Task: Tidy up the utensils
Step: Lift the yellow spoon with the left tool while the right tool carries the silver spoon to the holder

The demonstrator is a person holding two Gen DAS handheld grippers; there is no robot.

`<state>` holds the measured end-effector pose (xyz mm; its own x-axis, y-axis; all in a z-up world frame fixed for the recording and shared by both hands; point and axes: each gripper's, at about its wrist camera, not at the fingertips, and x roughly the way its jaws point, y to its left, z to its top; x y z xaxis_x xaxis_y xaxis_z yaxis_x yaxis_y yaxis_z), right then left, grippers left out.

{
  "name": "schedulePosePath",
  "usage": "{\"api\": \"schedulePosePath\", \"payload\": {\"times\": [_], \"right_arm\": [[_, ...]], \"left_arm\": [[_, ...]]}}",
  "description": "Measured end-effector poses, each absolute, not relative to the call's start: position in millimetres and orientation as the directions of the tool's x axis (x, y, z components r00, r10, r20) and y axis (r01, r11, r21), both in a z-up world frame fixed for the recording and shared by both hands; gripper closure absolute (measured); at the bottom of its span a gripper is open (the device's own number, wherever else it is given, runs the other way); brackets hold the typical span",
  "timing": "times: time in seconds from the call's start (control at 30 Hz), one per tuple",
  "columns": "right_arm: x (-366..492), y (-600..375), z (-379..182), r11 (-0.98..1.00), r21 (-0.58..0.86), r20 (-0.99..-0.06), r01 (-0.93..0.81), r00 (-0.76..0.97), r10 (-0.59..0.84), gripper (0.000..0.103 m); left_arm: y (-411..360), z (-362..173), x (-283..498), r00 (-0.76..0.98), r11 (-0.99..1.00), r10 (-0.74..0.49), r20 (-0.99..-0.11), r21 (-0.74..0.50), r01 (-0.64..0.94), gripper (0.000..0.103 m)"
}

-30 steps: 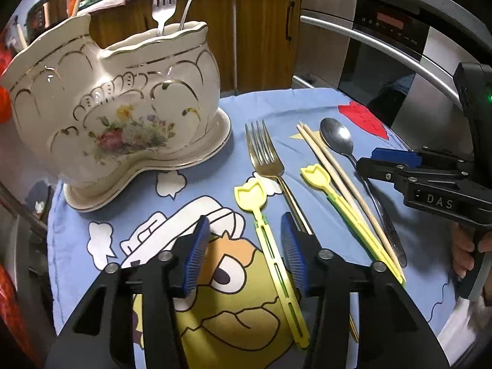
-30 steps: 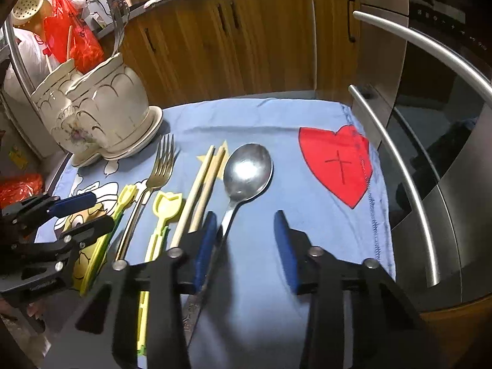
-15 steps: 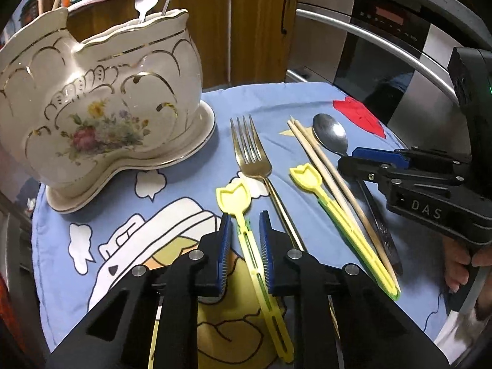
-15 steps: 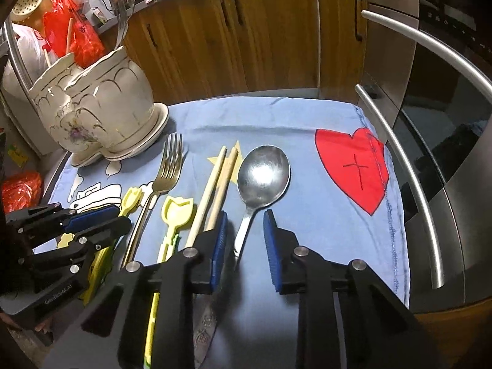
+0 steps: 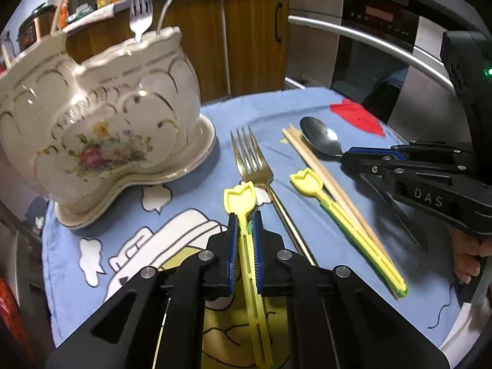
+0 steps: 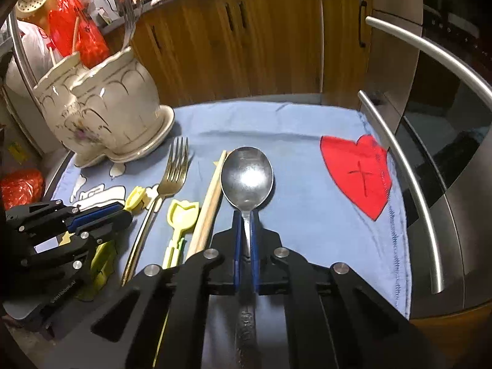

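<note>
Kitchen cabinets and an oven front sit behind a table covered by a blue cartoon cloth. Left gripper: its jaws are closing, and the stem of a yellow tulip-topped utensil is already pinched between the pads, tulip head just ahead of the jaws. Right gripper: jaws clamped on the neck of the steel spoon, bowl just ahead of them. Both pieces look to be lying on the cloth, not lifted yet.

Between the two sets of jaws, a gold fork, a second yellow tulip utensil and wooden chopsticks are left flat on the cloth, untouched. Well ahead of the left jaws, a floral ceramic holder already has a fork and another handle standing in it.

So probably early-to-middle: a couple stowed, two gripped, three still waiting.
</note>
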<state>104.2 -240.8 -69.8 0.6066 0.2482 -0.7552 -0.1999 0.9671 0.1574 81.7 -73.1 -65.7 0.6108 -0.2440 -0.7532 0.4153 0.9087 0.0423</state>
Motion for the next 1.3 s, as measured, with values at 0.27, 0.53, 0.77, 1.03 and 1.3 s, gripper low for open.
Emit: {"api": "schedulePosePath", "payload": {"times": [0.27,0.53,0.77,1.03,1.3], "right_arm": [[95.7,-242.1,-54.6,0.959,0.186,-0.697,-0.215,0.659,0.283,0.097],[82.0,-238.1,-27.0,0.933,0.243,-0.605,-0.264,0.711,0.359,0.097],[80.8,-216.7,23.2,0.908,0.258,-0.454,-0.331,0.788,0.416,0.097],[112.3,-185.3,73.4,0.866,0.286,-0.287,-0.412,0.825,0.487,0.097],[158.2,-149.2,84.1,0.852,0.31,-0.173,-0.421,0.857,0.486,0.097]], "left_arm": [[-55.3,-37.9,70.5,0.674,0.918,-0.278,-0.685,0.016,0.395,0.093],[-29.1,2.4,51.7,0.754,0.924,-0.306,-0.581,0.01,0.383,0.093],[3.9,56.4,56.1,0.848,0.946,-0.305,-0.434,-0.03,0.324,0.093],[39.1,107.2,91.8,0.921,0.965,-0.264,-0.287,-0.076,0.253,0.093],[53.2,109.5,134.4,0.946,0.975,-0.218,-0.241,-0.1,0.199,0.093]]}}
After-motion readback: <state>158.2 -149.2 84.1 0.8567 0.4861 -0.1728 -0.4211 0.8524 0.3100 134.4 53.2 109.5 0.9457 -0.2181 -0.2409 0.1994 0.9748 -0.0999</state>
